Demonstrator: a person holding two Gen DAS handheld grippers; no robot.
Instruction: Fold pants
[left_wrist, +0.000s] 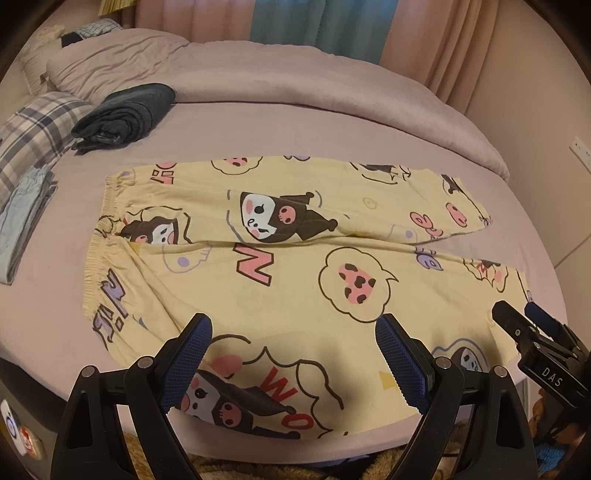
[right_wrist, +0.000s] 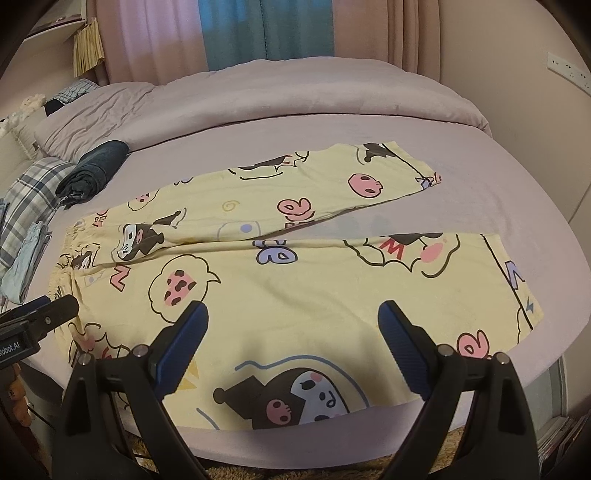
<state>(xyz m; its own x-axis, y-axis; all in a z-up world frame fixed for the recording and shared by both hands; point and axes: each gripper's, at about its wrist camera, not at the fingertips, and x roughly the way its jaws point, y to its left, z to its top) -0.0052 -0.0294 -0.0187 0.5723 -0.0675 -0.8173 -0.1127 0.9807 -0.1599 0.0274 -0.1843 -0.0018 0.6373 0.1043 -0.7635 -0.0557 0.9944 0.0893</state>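
Observation:
Yellow cartoon-print pants (left_wrist: 288, 266) lie flat on the lilac bed, waistband to the left and both legs running right, with a narrow gap between the cuffs. My left gripper (left_wrist: 293, 332) hangs open above the near leg close to the waist end, nothing between its fingers. In the right wrist view the same pants (right_wrist: 295, 266) spread out, and my right gripper (right_wrist: 293, 319) is open above the near leg toward the cuff end. Each gripper shows at the edge of the other's view: the right gripper (left_wrist: 524, 317) and the left gripper (right_wrist: 55, 308).
A rolled dark garment (left_wrist: 125, 114) and a plaid pillow (left_wrist: 33, 136) lie at the left of the bed (left_wrist: 332, 122); folded pale blue cloth (left_wrist: 22, 218) rests below them. A bunched lilac duvet (left_wrist: 258, 74) fills the back. Curtains hang behind.

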